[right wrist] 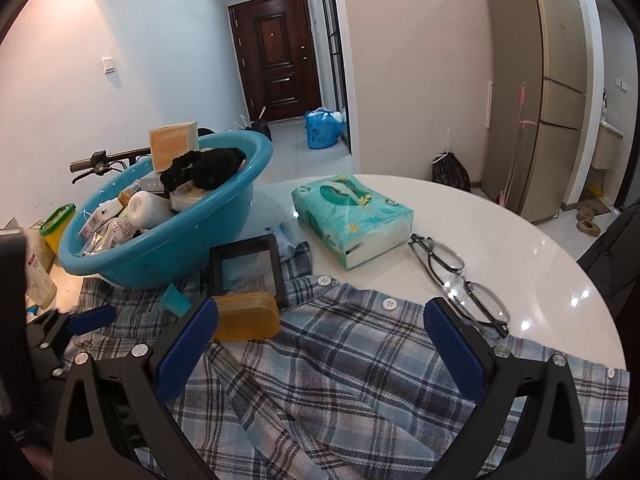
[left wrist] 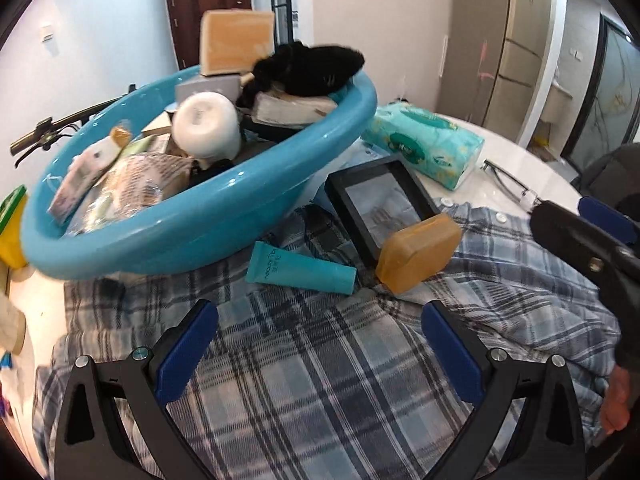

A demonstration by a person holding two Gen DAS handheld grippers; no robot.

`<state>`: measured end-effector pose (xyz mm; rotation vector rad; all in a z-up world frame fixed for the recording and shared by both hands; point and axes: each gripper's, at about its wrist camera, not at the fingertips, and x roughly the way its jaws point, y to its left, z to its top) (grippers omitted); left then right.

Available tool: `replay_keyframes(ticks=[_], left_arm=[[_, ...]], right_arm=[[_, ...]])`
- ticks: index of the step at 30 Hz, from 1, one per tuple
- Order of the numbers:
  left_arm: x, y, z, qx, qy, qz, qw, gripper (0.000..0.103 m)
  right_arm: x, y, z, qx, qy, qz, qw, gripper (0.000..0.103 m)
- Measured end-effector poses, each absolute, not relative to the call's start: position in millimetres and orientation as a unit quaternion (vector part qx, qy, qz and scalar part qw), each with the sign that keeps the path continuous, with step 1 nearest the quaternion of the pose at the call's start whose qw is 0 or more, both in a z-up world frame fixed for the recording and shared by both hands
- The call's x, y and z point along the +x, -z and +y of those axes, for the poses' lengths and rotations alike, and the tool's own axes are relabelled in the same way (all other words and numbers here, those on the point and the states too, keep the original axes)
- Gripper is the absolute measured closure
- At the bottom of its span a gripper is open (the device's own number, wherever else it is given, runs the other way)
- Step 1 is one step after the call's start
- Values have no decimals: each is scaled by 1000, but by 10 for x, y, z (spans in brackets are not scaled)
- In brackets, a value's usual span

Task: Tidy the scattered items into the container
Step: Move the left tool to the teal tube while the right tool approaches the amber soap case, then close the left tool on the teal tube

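Observation:
A blue plastic basin [left wrist: 208, 220] [right wrist: 168, 248] piled with several items sits on a round white table [right wrist: 520, 248]. A plaid shirt [left wrist: 320, 360] [right wrist: 340, 380] is spread in front of it. On the shirt lie a teal tube [left wrist: 300, 268], an orange soap box [left wrist: 418, 254] [right wrist: 246, 316] and a black picture frame [left wrist: 380, 200] [right wrist: 248, 264]. A green tissue pack [left wrist: 424, 144] [right wrist: 352, 216] and glasses [right wrist: 456, 276] lie on the table. My left gripper [left wrist: 320, 344] is open above the shirt. My right gripper [right wrist: 320, 340] is open above the shirt, empty.
A yellow container with a green lid [right wrist: 58, 224] and a white bottle [right wrist: 38, 276] stand left of the basin. A fridge [right wrist: 552, 92], a door [right wrist: 276, 56] and bags on the floor are beyond the table.

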<state>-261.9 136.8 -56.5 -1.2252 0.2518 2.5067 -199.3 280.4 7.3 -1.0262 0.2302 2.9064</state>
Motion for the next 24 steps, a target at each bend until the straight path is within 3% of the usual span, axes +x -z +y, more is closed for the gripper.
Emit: replay_keyframes(ticks=[19,24], left_arm=[[-3036,812,1278,-456,-857,58,232,0],[-3052,815,1290,-453,-853,58,252,7]], right_arm=[[-2010,-34,2849,-341,-935,95,11,1],[-2003,-28,2844,-342,-935,91,11,1]])
